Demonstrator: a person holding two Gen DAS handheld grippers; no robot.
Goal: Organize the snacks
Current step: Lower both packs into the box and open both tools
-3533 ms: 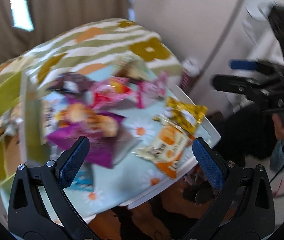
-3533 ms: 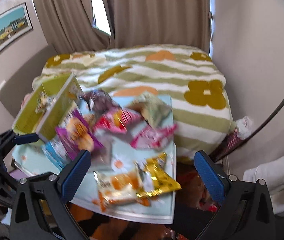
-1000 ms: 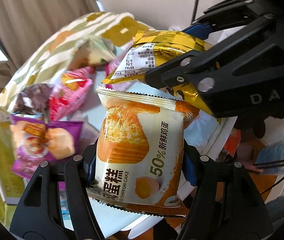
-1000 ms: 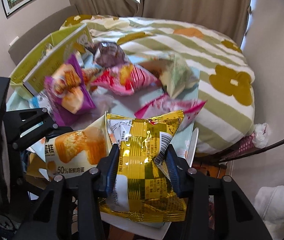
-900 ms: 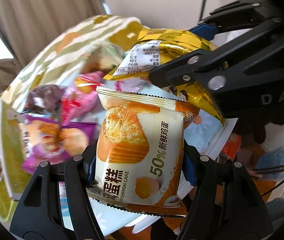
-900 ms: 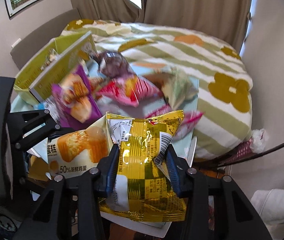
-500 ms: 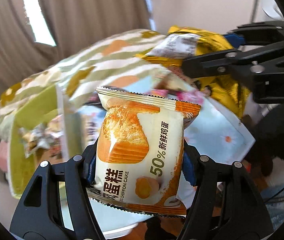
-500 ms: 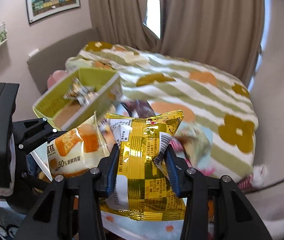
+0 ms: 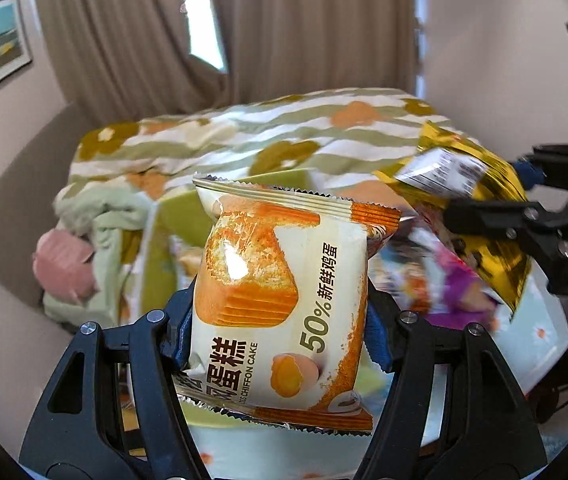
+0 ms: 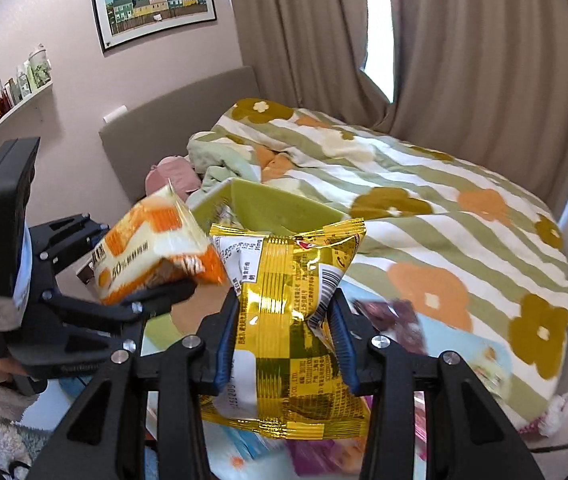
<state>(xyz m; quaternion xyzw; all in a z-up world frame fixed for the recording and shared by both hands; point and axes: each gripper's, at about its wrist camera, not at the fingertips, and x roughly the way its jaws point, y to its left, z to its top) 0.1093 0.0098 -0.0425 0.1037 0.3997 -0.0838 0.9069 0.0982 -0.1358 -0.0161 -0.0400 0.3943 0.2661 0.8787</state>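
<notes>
My left gripper (image 9: pixel 280 320) is shut on a white and orange chiffon cake packet (image 9: pixel 284 300), held upright in the air. My right gripper (image 10: pixel 284 340) is shut on a crinkled gold snack packet (image 10: pixel 290 320). In the right wrist view the left gripper (image 10: pixel 144 268) holds the cake packet (image 10: pixel 152 248) just left of the gold one. In the left wrist view the right gripper (image 9: pixel 524 216) and the gold packet (image 9: pixel 464 188) are at the right. An open green box (image 10: pixel 280 208) lies just beyond both packets; its inside is mostly hidden.
A purple packet (image 9: pixel 460 292) and a dark packet (image 10: pixel 392 316) lie blurred on the light blue flowered table top (image 9: pixel 540 328). Behind is a bed with a striped flowered duvet (image 10: pixel 444 208), a pink cushion (image 9: pixel 64 264), curtains and a wall shelf of bottles (image 10: pixel 16 80).
Both grippers have risen and swung left with their packets, away from the snack pile. The green box and the bed head now fill the background.
</notes>
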